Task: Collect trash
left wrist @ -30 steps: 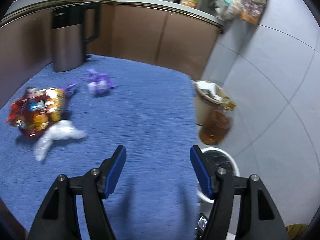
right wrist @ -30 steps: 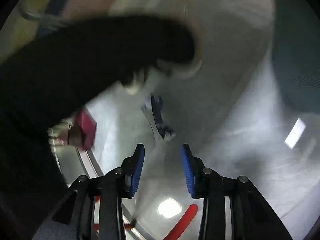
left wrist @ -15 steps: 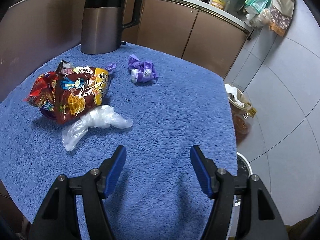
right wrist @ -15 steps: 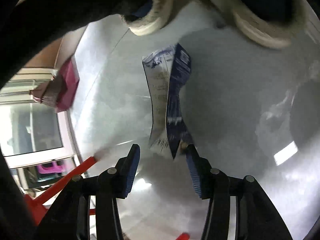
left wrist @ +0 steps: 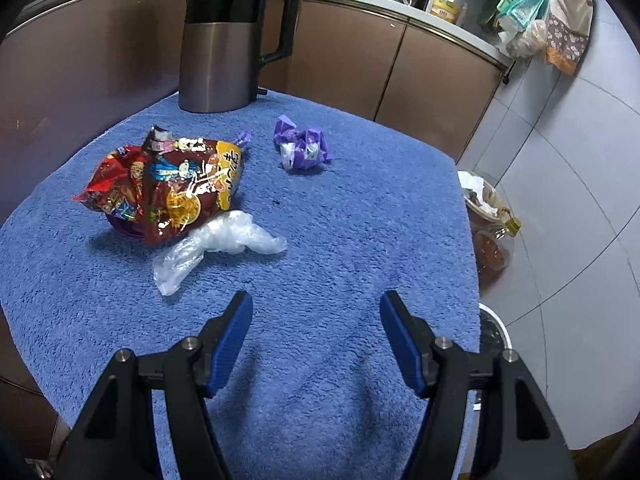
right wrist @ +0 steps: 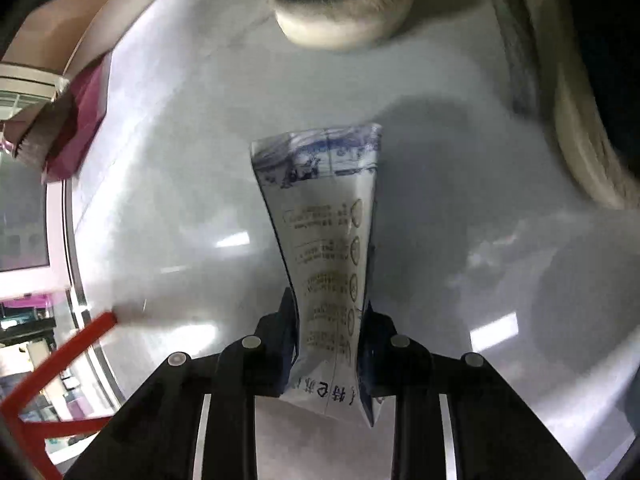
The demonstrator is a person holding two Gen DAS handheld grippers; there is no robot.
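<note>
Left gripper (left wrist: 316,312) open, empty, above blue towel-covered table (left wrist: 360,240). On towel: red snack bag (left wrist: 168,188), clear plastic wrap (left wrist: 216,246) touching it, crumpled purple wrapper (left wrist: 302,149), steel kettle (left wrist: 224,48) at back. Oil bottle (left wrist: 492,240) on floor beside table.

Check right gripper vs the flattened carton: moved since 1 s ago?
Yes. The right gripper has advanced along the grey floor onto the flattened carton. Earlier the carton lay ahead, clear of the open fingers; now the fingers are shut on its near end.

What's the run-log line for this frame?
left claw: open, over blue mat | right claw: shut on milk carton | mat: snack bag, purple wrapper
</note>
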